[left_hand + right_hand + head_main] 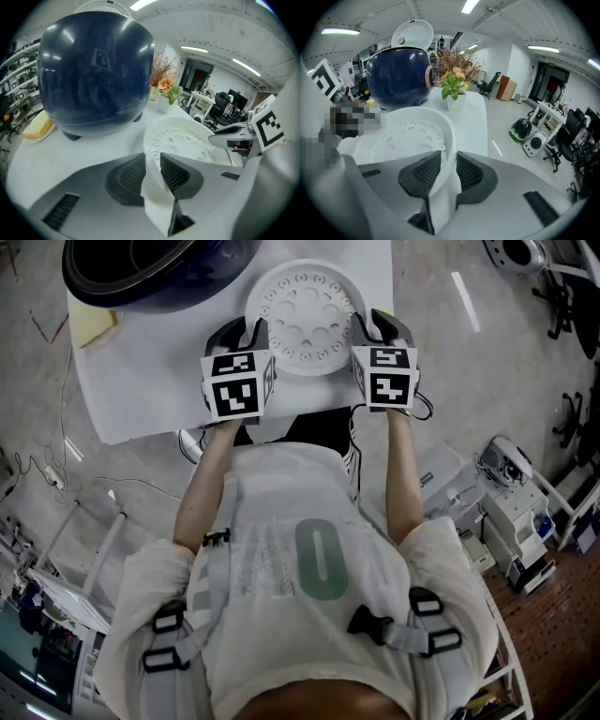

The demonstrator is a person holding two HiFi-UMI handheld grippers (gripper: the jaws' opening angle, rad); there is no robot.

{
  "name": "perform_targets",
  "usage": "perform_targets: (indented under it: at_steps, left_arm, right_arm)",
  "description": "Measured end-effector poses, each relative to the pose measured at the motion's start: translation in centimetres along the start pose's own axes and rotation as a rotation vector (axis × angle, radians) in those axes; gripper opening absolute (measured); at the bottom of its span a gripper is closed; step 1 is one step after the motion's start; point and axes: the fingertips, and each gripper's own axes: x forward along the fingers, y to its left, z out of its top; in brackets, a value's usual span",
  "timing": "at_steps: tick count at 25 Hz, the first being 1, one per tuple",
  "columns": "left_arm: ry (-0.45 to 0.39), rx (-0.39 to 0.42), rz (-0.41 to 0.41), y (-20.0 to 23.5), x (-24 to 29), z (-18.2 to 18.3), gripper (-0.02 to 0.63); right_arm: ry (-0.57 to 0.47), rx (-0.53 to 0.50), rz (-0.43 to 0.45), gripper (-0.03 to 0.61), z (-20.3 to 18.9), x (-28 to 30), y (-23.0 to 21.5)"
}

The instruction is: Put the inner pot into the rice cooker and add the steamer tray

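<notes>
As the left hand-held gripper (152, 161) and right hand-held gripper (449, 159) each pinch the rim of the white steamer tray (305, 301) on opposite sides, tray on the white worktop (159, 381), dark blue rice cooker (150, 268) near its far left

Your head camera looks steeply down over your chest, from well above the left gripper (251, 331) and right gripper (364, 326). Each gripper camera rides just behind its own 2 jaws and looks along them at close range. All 3 views share the white round perforated plastic steamer tray (305, 310) between the grippers, and the dark blue rounded rice cooker (159, 268) beyond the left gripper.
</notes>
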Motion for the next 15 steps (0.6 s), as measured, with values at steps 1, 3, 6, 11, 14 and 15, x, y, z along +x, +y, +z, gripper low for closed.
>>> perform_targets:
  at_steps: [1,3,6,11,14,15]
  left_arm:
    - [-0.001,0.002,0.002,0.0,0.0,0.0,0.109]
    - [0.0,0.005,0.003,0.1,0.0,0.0,0.107]
    - [0.004,-0.006,-0.004,0.0,-0.1,0.3,0.104]
    - [-0.056,0.035,-0.029,-1.3,-1.2,2.4,0.101]
    - [-0.108,0.063,-0.051,-2.0,-2.4,4.3,0.101]
    - [-0.126,0.073,-0.059,-2.3,-2.8,5.0,0.101]
  right_arm:
    - [-0.002,0.013,-0.001,0.11,0.0,0.0,0.0]
    - [-0.005,0.037,-0.002,0.104,0.1,0.1,0.0]
    - [-0.004,0.046,-0.012,0.1,0.1,0.1,-0.3]
    - [-0.034,0.046,-0.066,0.1,0.9,-1.1,-1.3]
    - [-0.079,0.044,-0.107,0.098,2.5,-2.9,-2.1]
    - [-0.096,0.041,-0.124,0.098,3.2,-3.6,-2.3]
